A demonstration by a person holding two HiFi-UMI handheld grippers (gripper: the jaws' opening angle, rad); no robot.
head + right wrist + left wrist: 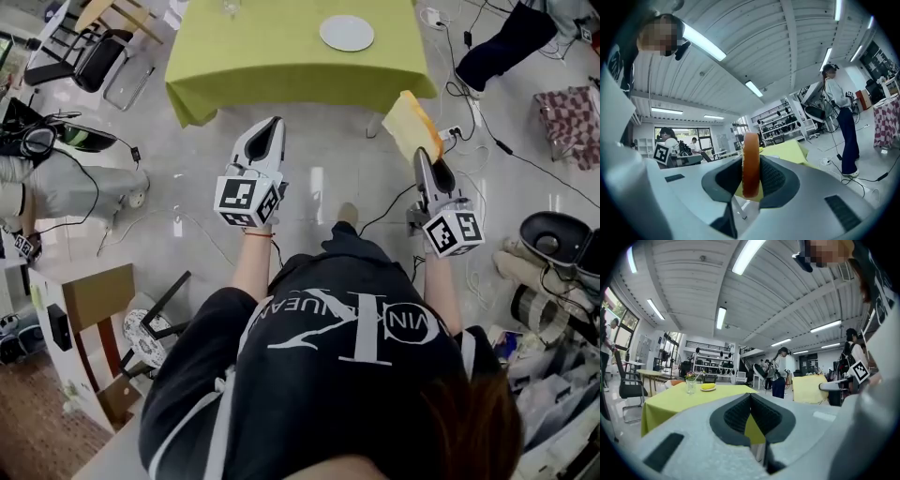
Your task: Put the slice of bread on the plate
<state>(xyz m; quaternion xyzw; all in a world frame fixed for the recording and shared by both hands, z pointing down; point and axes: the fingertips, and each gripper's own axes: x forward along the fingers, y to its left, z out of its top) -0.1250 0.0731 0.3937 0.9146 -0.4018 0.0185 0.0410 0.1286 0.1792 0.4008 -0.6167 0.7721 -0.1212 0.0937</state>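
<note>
Bread slice point(411, 124), in the head view, stands upright at the tip of the right gripper point(421, 156), over the floor near a corner of the green-clothed table point(281, 66) that bears the white plate point(346, 33). The left gripper point(270, 131) is alongside, well apart.

Left gripper view: jaws pressed together, nothing between.

Right gripper view: both pads clamp the slice, crust edge facing the camera.
</note>
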